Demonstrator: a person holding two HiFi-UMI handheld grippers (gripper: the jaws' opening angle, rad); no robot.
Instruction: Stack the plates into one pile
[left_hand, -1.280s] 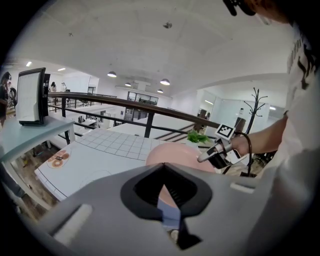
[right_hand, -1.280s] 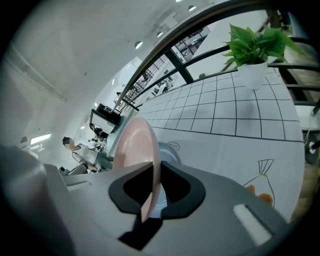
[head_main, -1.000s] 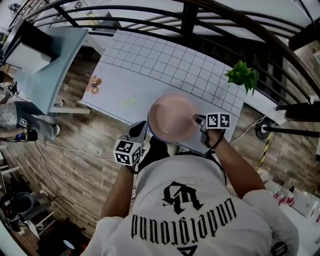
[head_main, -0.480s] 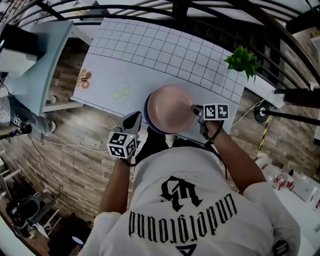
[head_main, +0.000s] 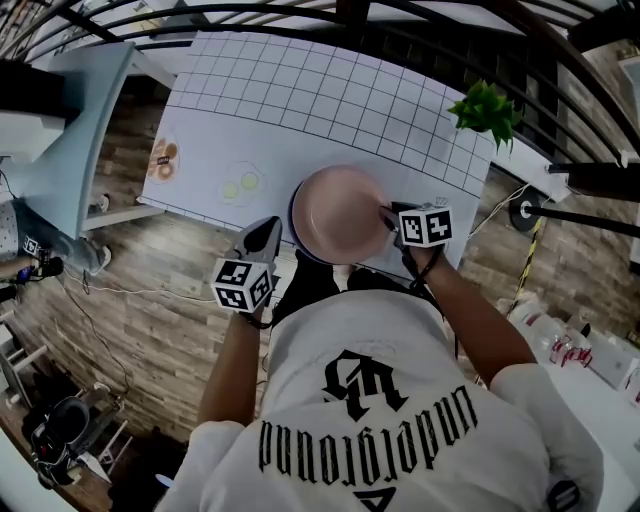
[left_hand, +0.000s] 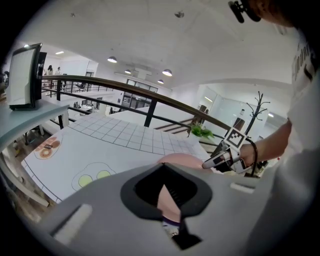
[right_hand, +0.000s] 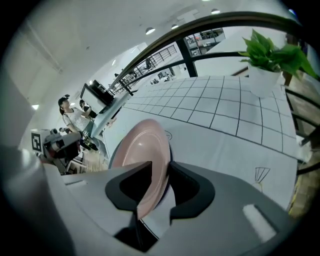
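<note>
A pink plate (head_main: 338, 212) lies on top of a dark blue plate (head_main: 295, 236) near the table's front edge. My right gripper (head_main: 385, 215) is at the pink plate's right rim. In the right gripper view the pink plate (right_hand: 142, 150) passes edge-on between the jaws of that gripper (right_hand: 160, 175), which have just been opening and stand off the rim. My left gripper (head_main: 265, 232) hangs off the front edge, left of the plates, pointed and shut on nothing. In the left gripper view, the pink plate (left_hand: 182, 161) lies ahead of that gripper (left_hand: 167, 200).
The white gridded table (head_main: 300, 110) bears a drawing with two green circles (head_main: 240, 185) and a brown one (head_main: 163, 158) at its left. A potted plant (head_main: 487, 110) stands at the far right corner. A dark railing runs behind the table, and a pale blue side table (head_main: 70, 120) stands to the left.
The right gripper's marker cube has rolled at the plate's rim. My left gripper has drifted slightly away from the plates, off the table's edge. Both plates stay stacked.
</note>
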